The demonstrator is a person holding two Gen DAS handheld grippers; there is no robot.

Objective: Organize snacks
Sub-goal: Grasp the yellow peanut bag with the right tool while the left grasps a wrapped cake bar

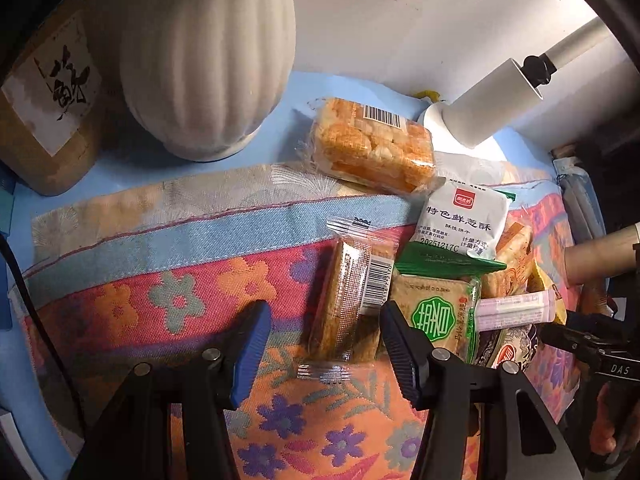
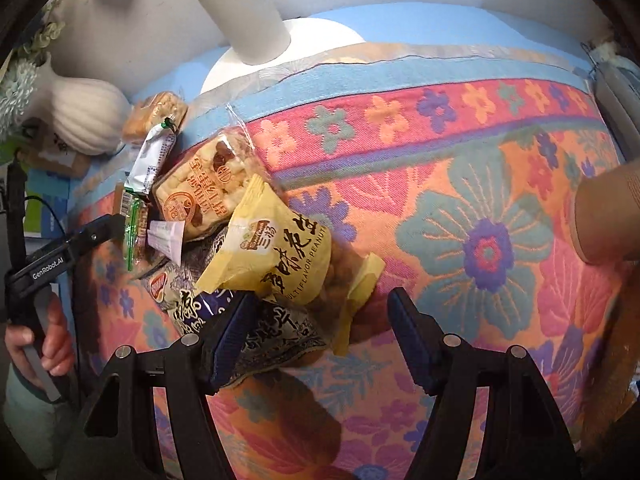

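A pile of snack packets lies on a floral cloth (image 1: 160, 280). My left gripper (image 1: 326, 352) is open, pointing down over a brown cake in a clear wrapper (image 1: 352, 300). The cake lies between the jaws, close to the right finger (image 1: 400, 352) and apart from the left one. My right gripper (image 2: 320, 340) is open over a yellow peanut packet (image 2: 280, 248), whose lower corner lies between the jaws. Its left finger (image 2: 232, 336) sits on a blue-and-white patterned packet (image 2: 272, 328). Beside the cake are a green biscuit pack (image 1: 436, 320), a white biscuit packet (image 1: 464, 216) and an orange puffed-rice pack (image 1: 372, 144).
A white ribbed vase (image 1: 208, 60) and a brown labelled box (image 1: 48, 100) stand at the back left. A white lamp (image 1: 496, 96) leans over the pile. A cardboard tube (image 2: 608, 216) lies at the right. The cloth (image 2: 480, 240) right of the pile is bare.
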